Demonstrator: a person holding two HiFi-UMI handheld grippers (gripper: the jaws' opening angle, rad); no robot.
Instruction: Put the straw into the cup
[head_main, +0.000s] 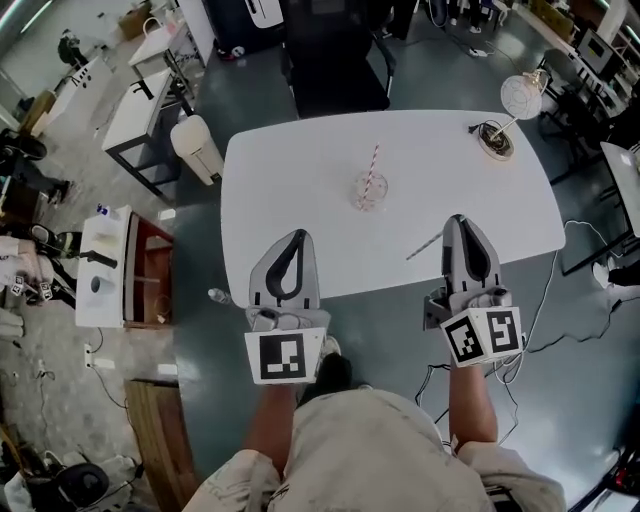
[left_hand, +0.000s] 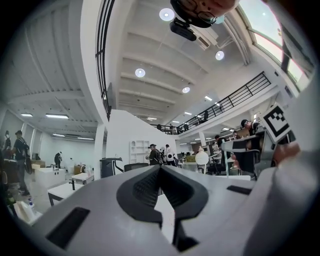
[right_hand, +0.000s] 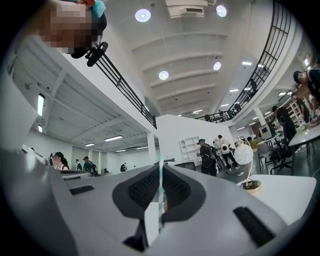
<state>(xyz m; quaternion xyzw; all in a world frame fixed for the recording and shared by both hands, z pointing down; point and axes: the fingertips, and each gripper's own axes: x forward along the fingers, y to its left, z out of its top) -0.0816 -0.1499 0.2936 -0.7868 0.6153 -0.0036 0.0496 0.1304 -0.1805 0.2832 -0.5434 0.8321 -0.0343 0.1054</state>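
Observation:
A clear plastic cup (head_main: 369, 192) stands near the middle of the white table (head_main: 300, 180), with a red-and-white striped straw (head_main: 374, 163) leaning in it. My right gripper (head_main: 457, 219) hovers over the table's near right edge, shut on a thin teal-and-white striped straw (head_main: 424, 247) that sticks out to its left. In the right gripper view that straw (right_hand: 160, 197) stands upright, pinched between the dark pads (right_hand: 177, 192). My left gripper (head_main: 297, 235) is at the near left edge, shut with nothing in it; its pads (left_hand: 145, 187) meet in the left gripper view.
A small white globe lamp (head_main: 520, 95) with a round base (head_main: 495, 141) sits at the table's far right corner. A black chair (head_main: 335, 60) stands behind the table, a white bin (head_main: 197, 148) to its left. Cables (head_main: 560, 300) trail on the floor at right.

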